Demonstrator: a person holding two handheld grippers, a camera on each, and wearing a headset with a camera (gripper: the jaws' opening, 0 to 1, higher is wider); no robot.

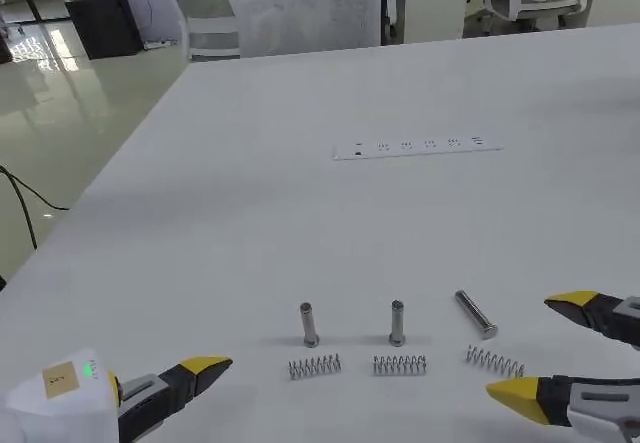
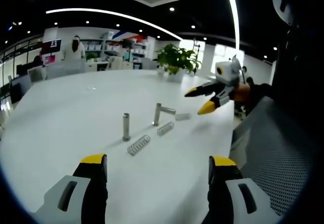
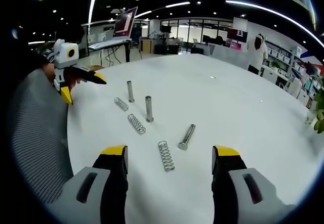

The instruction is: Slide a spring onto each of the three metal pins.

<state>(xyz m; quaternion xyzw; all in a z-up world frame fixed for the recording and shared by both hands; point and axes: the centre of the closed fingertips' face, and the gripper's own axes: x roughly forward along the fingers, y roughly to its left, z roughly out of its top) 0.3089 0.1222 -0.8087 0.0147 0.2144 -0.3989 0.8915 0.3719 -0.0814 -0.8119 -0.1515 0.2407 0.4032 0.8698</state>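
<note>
Two metal pins stand upright on the white table, one on the left [image 1: 308,324] and one in the middle [image 1: 397,322]. A third pin [image 1: 475,314] lies on its side at the right. One spring lies in front of each: left spring [image 1: 315,366], middle spring [image 1: 400,365], right spring [image 1: 494,362]. My left gripper [image 2: 157,161] is open and empty, well short of the left pin [image 2: 126,126]; one yellow fingertip [image 1: 208,367] shows at the bottom left. My right gripper [image 3: 169,150] is open and empty, with the right spring [image 3: 166,155] and the lying pin [image 3: 186,136] just ahead of it.
A white power strip [image 1: 417,147] lies flat further back on the table [image 1: 250,193]. Office chairs [image 1: 215,8] stand past the far edge, and the table's left edge runs diagonally above a shiny floor. A potted plant [image 2: 174,59] stands beyond the table.
</note>
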